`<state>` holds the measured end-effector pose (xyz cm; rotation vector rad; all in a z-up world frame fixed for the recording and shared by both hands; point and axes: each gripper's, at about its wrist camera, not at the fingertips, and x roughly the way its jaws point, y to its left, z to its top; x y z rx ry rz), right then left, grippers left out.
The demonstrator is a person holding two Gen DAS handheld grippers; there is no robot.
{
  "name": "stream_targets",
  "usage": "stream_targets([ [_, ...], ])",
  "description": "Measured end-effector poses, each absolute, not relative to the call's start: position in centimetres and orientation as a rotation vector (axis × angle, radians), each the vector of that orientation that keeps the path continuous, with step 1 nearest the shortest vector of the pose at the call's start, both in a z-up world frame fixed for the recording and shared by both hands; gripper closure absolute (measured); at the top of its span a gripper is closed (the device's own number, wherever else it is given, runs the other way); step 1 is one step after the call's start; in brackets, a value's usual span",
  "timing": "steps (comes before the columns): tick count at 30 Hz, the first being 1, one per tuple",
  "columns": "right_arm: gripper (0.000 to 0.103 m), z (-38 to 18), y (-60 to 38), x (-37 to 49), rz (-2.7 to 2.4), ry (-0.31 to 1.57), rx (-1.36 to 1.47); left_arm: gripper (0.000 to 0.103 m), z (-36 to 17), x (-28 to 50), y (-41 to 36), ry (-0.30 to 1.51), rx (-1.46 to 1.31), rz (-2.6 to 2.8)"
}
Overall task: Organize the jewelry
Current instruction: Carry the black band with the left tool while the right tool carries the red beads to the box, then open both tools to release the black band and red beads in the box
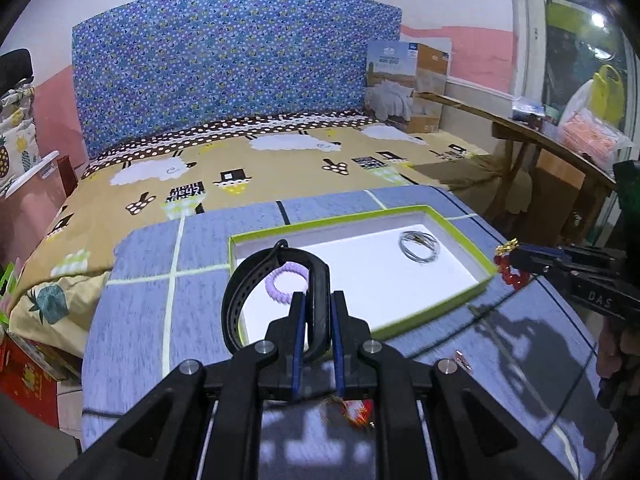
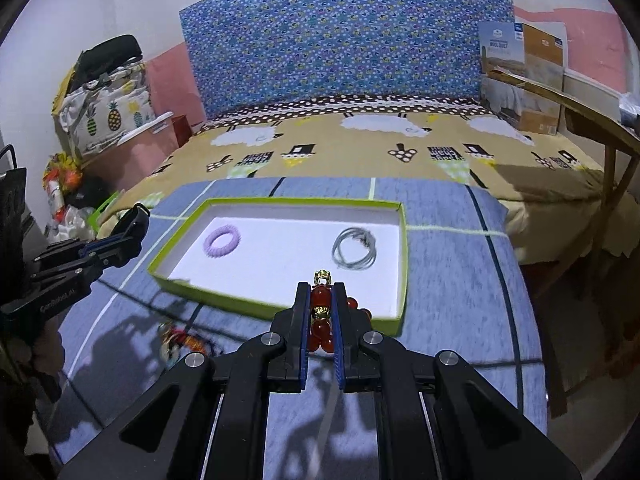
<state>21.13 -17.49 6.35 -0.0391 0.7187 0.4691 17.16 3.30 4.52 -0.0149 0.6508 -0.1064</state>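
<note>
Your left claw point(image 1: 318, 300) pinches a black wristband point(image 1: 280, 268) over the green-rimmed tray's point(image 2: 403, 248) left end; your right claw point(image 2: 322, 292) pinches a red bead bracelet point(image 2: 321, 320) at the tray's near edge.

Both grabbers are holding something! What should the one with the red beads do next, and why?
Probably carry the red bead bracelet forward over the green-edged box and let go: the right gripper hangs at its near rim, with bare white floor just ahead.

Tray point(image 2: 403, 240) middle is bare between purple ring point(image 2: 222, 241) and silver coil point(image 2: 354, 253); low rim is the only barrier.
</note>
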Motion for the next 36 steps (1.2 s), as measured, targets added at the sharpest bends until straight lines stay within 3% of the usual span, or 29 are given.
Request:
stream_targets([
  [26,0.093,1.0,-16.6,28.7,0.404,0.874,-0.077,0.090,-1.4,23.3,3.0,0.851,-0.024,-0.128],
  [31,0.090,0.8,-16.3,28.5,0.403,0.881,-0.093,0.090,-1.2,23.1,2.9,0.851,-0.032,-0.129],
  [33,0.083,0.9,-16.4,28.3,0.394,0.876,-0.100,0.089,-0.9,22.9,3.0,0.843,-0.031,-0.130],
  [36,0.077,1.1,-16.3,27.8,0.394,0.866,-0.099,0.080,-0.4,22.5,3.1,0.820,-0.042,-0.135],
])
